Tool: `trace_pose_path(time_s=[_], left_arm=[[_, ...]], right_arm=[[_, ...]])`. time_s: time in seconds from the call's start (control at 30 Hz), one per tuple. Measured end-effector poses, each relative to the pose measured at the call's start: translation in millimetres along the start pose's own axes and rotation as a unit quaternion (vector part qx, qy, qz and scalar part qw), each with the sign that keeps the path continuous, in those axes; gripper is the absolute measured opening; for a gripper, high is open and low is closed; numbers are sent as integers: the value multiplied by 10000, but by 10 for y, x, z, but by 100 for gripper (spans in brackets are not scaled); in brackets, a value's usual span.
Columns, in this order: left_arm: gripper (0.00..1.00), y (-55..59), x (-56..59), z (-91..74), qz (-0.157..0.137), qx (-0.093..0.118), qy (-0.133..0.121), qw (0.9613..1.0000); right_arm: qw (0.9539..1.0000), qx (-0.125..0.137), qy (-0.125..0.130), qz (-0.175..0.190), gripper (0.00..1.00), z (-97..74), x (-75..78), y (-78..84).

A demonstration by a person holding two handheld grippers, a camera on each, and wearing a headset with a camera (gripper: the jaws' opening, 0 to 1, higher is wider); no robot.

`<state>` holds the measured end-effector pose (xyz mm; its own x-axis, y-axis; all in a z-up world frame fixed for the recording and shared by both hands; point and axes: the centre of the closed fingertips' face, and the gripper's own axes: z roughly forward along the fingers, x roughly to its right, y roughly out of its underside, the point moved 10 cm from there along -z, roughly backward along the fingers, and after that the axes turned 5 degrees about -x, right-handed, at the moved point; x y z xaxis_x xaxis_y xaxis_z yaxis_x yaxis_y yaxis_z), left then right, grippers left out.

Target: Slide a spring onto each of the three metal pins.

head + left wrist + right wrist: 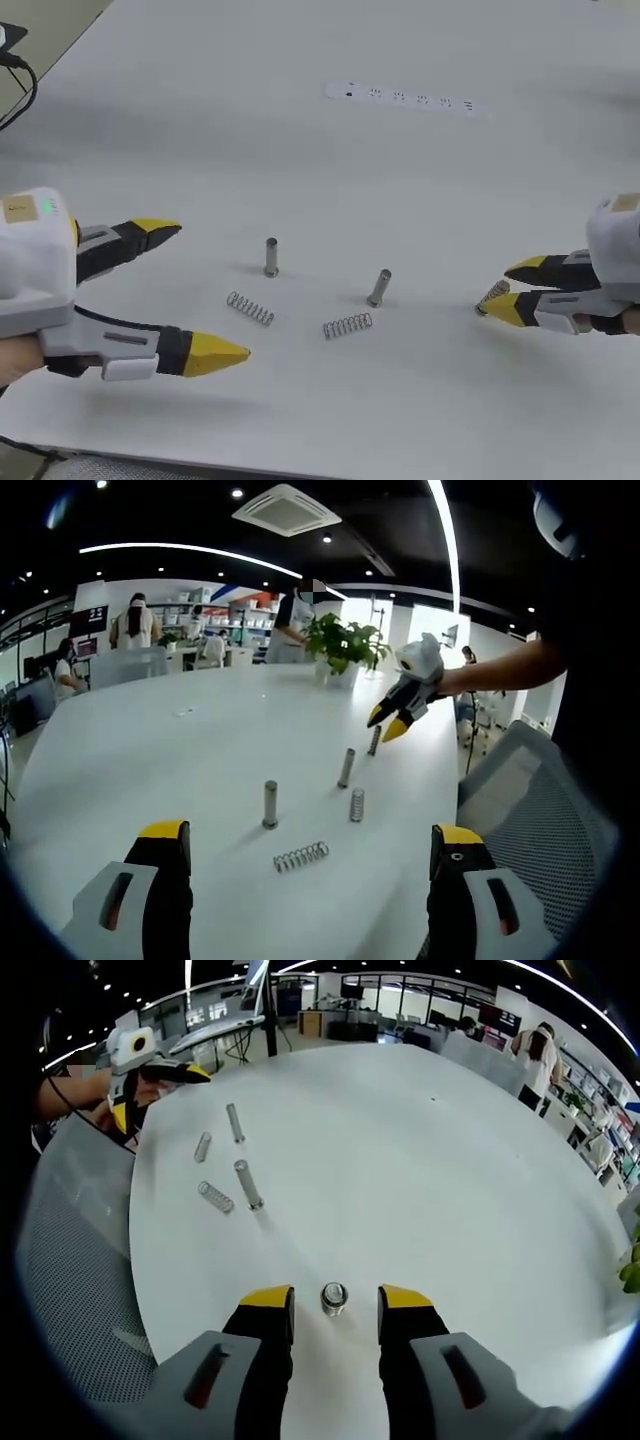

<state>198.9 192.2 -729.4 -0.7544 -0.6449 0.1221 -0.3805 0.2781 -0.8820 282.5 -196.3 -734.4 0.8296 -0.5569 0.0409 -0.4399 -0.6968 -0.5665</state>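
White round office table [120, 750]: three short steel pins, three wire springs. Two bare pins [271, 256] stand near two loose springs [249, 307]. The right gripper view shows the third pin [333, 1298] end-on between the half-spread right gripper [336, 1302], with gaps on either side. The head view shows a coil around it. Left gripper [212, 290] gapes wide, empty.

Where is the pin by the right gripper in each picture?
Head view: pin at far right, just below mid-height.
Left gripper view: right of centre, just below the right gripper.
Right gripper view: bottom centre, between its jaws.
Shared landmark: the neighbouring bare pin.
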Motion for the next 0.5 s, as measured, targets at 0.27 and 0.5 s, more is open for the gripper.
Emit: trace_pose_path(time_s=[0.27,0.5], left_arm=[[97,-9,1,5,-4,14,8,10000],[97,-7,-5,1,-5,4,-11,10000]], right_arm=[[10000,80,7,38,36,-25,-23,-11],[9999,169,-13,-23,41,-85,-66,-52]])
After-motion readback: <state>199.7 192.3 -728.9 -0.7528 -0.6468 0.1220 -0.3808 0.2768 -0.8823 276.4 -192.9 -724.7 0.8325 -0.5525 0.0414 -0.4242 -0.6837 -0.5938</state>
